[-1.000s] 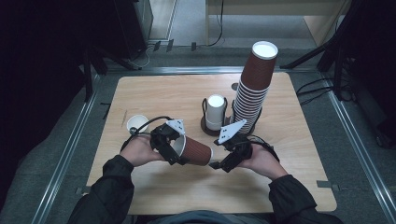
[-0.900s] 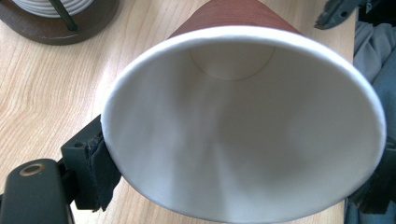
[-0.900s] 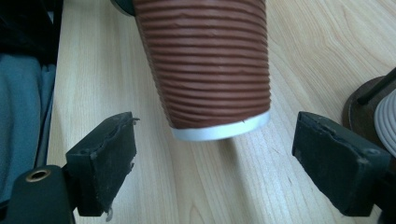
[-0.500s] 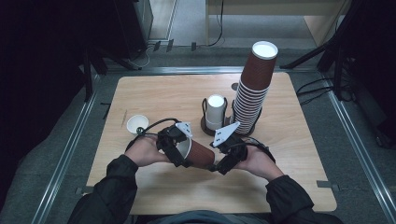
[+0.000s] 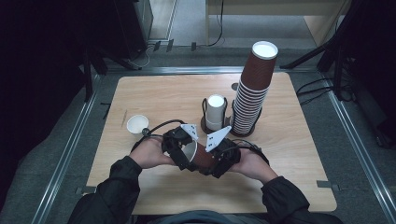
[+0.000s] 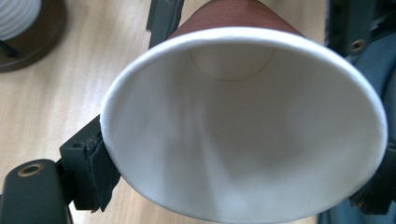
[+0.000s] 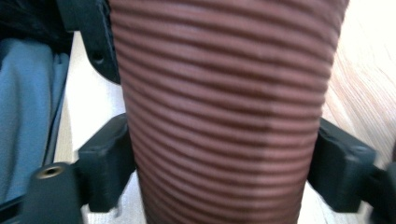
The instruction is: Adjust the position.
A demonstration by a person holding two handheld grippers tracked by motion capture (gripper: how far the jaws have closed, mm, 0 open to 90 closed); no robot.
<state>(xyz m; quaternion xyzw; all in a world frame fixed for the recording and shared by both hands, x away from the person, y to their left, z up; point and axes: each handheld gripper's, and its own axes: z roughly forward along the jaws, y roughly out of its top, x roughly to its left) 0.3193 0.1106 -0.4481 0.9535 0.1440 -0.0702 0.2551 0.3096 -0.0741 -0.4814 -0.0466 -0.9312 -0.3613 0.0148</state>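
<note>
**Cup lies level between my 2 grippers: axis and grip check**

**High view.** I hold 1 brown ribbed cup [image 5: 201, 155] on its side just above the table [image 5: 289, 177], near my edge. Its long axis runs left to right across my body: the white mouth faces my left gripper [image 5: 178, 150], the narrow base end points toward my right gripper [image 5: 219, 157]. Both hands are equally near; the cup bridges them. Behind it stand the tall cup stack [image 5: 252, 93] and the white cup in its holder [image 5: 215, 112]; a small white cup [image 5: 137, 124] sits apart on the left.

**Left gripper view.** I look straight into the cup's open mouth [image 6: 243, 126]. My 2 jaws sit at opposite sides of the rim, pads touching it, and the rim is squeezed into an oval, so I judge this gripper is clamped on the cup. The high view cannot show this distortion.

**Right gripper view.** The ribbed wall [image 7: 224, 107] crosses between my jaws, which stand wide and have just been closing on it. Each pad meets the wall; I read this as a grip taking hold. The coming move turns on the axis staying level while 1 gripper takes over or pulls along it.
</note>
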